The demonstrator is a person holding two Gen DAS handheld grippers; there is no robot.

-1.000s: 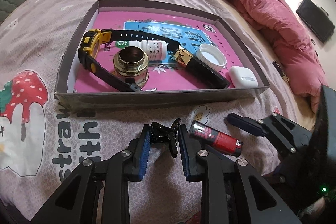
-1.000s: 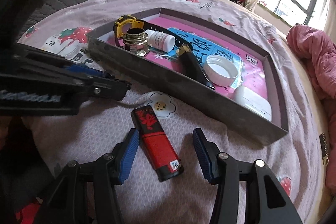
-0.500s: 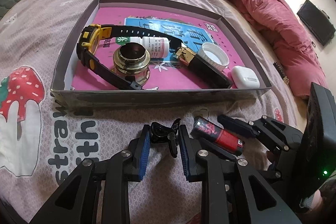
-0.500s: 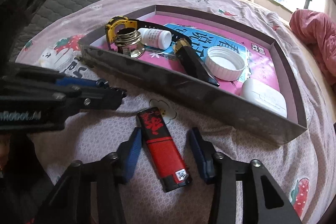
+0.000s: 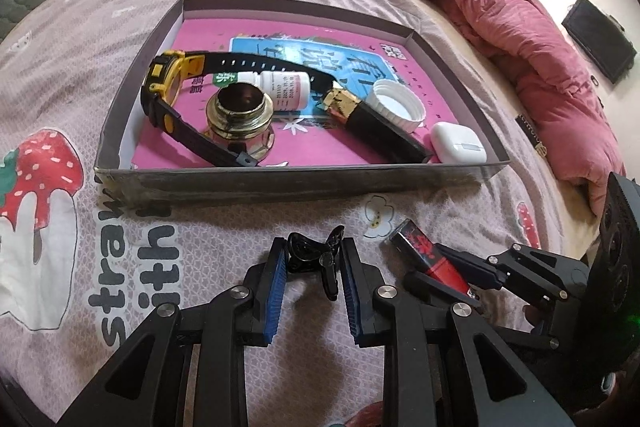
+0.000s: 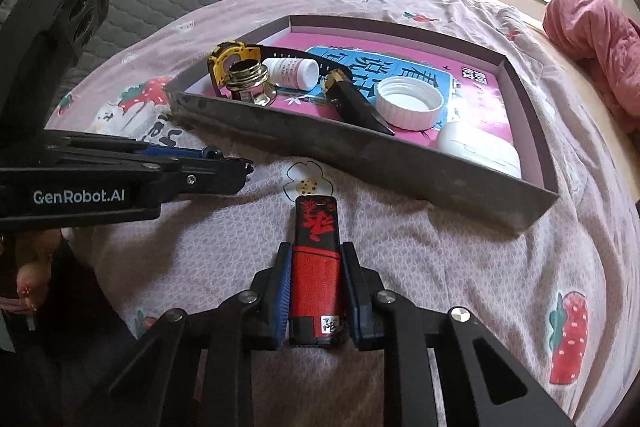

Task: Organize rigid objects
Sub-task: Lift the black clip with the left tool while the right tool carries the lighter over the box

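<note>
A black hair clip (image 5: pixel 304 255) sits between the blue pads of my left gripper (image 5: pixel 313 247), which is shut on it just above the bedsheet. A red and black lighter (image 6: pixel 316 227) lies lengthwise between the fingers of my right gripper (image 6: pixel 315 255). Those jaws are closing on it, with both pads pressed to its sides. In the left wrist view the lighter (image 5: pixel 416 247) and the right gripper (image 5: pixel 448 267) show at lower right. Both grippers are in front of the near wall of the grey tray (image 5: pixel 280 183).
The tray (image 6: pixel 360 155) holds a yellow and black watch (image 5: pixel 168 87), a brass fitting (image 5: pixel 240 115), a white pill bottle (image 5: pixel 280 87), a black and gold stick (image 5: pixel 372 123), a white cap (image 5: pixel 396 103) and a white earbud case (image 5: pixel 458 147). A pink quilt (image 5: pixel 520 27) is heaped at right.
My right gripper's jaws have closed in on the lighter, which now lies straight between them. The left gripper has kept still with the clip.
</note>
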